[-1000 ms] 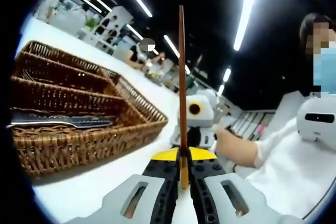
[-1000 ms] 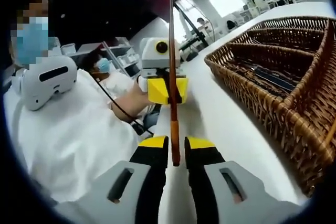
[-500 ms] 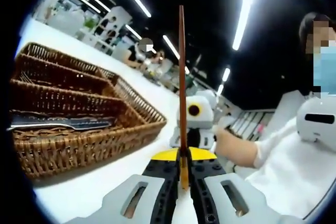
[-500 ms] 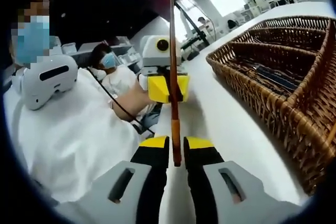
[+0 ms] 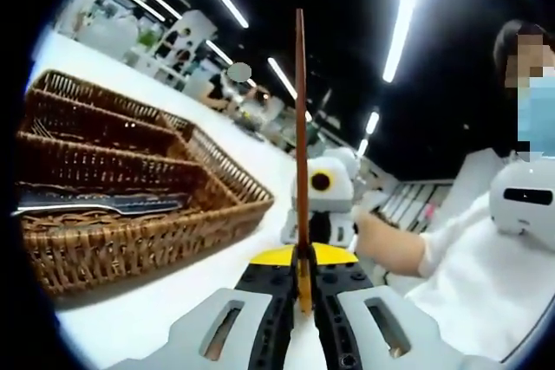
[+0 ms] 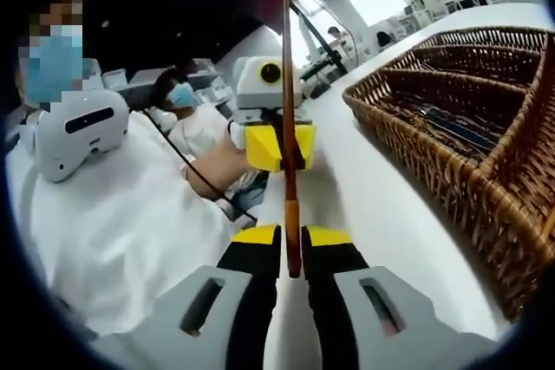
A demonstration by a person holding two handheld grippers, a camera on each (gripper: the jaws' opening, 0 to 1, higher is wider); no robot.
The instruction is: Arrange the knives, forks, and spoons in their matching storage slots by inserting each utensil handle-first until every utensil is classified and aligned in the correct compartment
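Left gripper view showed the left gripper (image 5: 301, 294) clamped on one end of a slim brown-handled utensil (image 5: 300, 153), its long axis running straight away from the jaws toward the right gripper (image 5: 323, 199), whose jaws pinched the far end. Beside the utensil, on the white table (image 5: 173, 301), sat the wicker tray (image 5: 147, 240), with dark cutlery (image 5: 95, 203) lying in its nearest slot. Which end was the handle could not be told; before insertion, one gripper should probably let go so the handle leads.
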